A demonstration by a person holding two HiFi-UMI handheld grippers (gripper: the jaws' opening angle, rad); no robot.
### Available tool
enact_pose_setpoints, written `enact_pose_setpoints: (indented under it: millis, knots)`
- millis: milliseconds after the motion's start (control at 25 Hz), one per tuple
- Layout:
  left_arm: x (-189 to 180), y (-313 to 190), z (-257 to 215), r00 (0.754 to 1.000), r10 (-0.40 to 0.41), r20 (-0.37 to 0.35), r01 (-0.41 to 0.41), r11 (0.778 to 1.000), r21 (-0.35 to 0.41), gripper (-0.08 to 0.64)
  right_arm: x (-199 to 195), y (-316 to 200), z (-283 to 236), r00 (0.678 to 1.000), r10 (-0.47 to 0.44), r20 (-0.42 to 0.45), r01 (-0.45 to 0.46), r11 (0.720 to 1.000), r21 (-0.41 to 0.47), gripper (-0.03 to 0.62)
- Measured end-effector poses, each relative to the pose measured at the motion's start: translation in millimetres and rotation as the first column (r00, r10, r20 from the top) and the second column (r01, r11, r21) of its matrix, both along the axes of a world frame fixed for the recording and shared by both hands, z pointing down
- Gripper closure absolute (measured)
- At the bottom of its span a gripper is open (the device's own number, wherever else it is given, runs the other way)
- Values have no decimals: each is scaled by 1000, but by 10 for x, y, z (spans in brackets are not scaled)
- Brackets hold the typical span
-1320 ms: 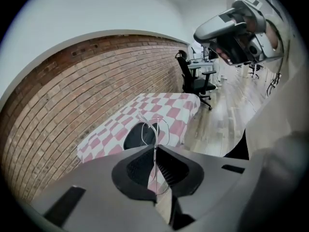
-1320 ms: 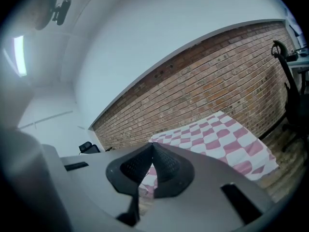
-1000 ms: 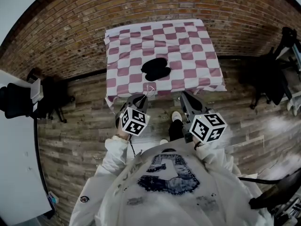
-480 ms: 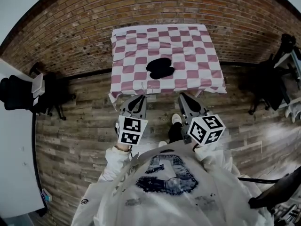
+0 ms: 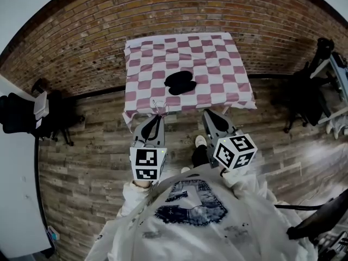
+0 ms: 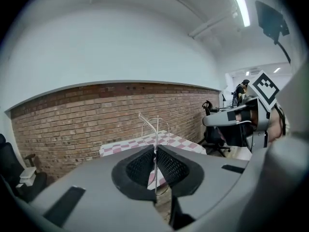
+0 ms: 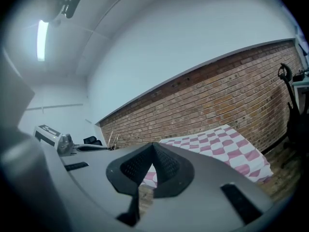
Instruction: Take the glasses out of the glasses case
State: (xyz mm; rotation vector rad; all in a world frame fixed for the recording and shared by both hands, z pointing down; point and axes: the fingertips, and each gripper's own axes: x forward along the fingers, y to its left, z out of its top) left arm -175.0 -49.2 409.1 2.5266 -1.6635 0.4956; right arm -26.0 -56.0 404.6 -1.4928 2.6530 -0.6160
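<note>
Glasses (image 6: 155, 133) are pinched in my left gripper (image 6: 155, 149), its jaws pressed together on the thin wire frame right at the tips. My right gripper (image 7: 153, 145) is just beside it, level with it, jaws pressed together on nothing.

Compared with a second ago, the left gripper has come up and rolled. Its marker cube (image 5: 148, 163) was turned aside and now shows one face squarely to the head view. The gripper itself was slanted and now points straight ahead. The glasses have travelled with it and hang just past its tips, in front of the near edge of the checked cloth (image 5: 217, 64). The right gripper has only drifted a little. The black glasses case (image 5: 180, 82) keeps its place on the cloth, well ahead of both grippers, roughly on the line running out between them and nearer the left one's side.

In the left gripper view the frame's long axis runs up and down through the jaws, nearly edge-on to me. One lens ring rises above the tips and another curve of wire shows below them. A temple arm sticks out from the top, slanting up and to the left, away from the right gripper.
</note>
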Motion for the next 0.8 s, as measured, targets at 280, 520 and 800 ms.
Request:
enact_pose_setpoints:
  millis: [280,520,800]
  knots:
    - [-16,-6,-31,1000,-12,-23,12,1000,8,529,32,2,-18,1000,9,-5,-9,1000,3,578]
    - [-60,-30,-21,998,-24,-53,24,1000,0,528,25,-6,12,1000,11,-8,-11,1000,-1,578]
    - [-101,-93,-8,997,-38,-67,38,999,-2,529,11,-47,24,1000,11,-14,-11,1000,-8,578]
